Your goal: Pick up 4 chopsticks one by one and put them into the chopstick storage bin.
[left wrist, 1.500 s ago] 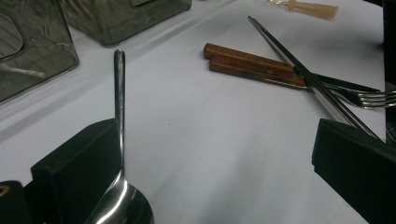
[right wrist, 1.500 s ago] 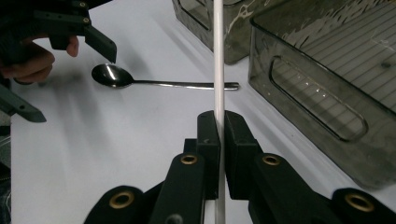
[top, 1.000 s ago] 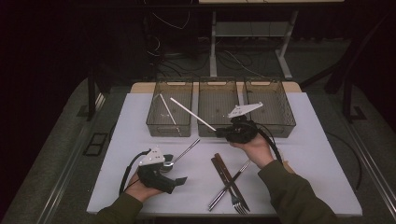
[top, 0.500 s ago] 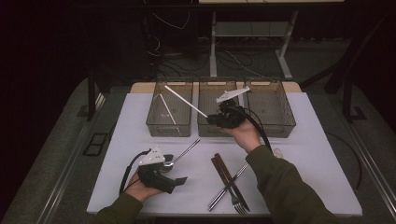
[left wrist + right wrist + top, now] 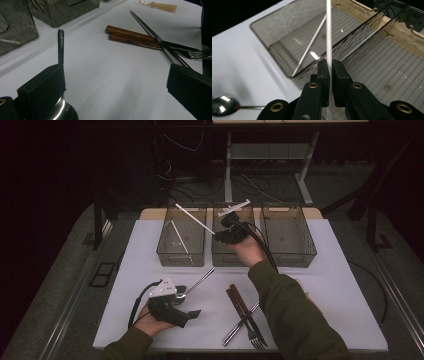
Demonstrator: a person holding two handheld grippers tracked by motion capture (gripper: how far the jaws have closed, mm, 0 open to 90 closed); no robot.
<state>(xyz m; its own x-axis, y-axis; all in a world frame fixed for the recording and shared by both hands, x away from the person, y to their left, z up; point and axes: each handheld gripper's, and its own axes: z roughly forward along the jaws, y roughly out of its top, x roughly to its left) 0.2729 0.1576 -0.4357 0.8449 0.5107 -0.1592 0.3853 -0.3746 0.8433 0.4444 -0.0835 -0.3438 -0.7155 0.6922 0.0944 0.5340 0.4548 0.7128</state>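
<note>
The right gripper (image 5: 216, 234) has its jaws pinched tight on a white chopstick (image 5: 195, 218), hovering over the middle bin (image 5: 220, 256). From the pads the stick runs up and left, its free end reaching over the left bin (image 5: 181, 255), where a matching white chopstick (image 5: 179, 238) already lies aslant. The drop therefore looks to lie left of the hand. The left gripper (image 5: 192, 312), jaws apart, rests low on the table (image 5: 325, 285) beside a spoon (image 5: 192, 286).
</note>
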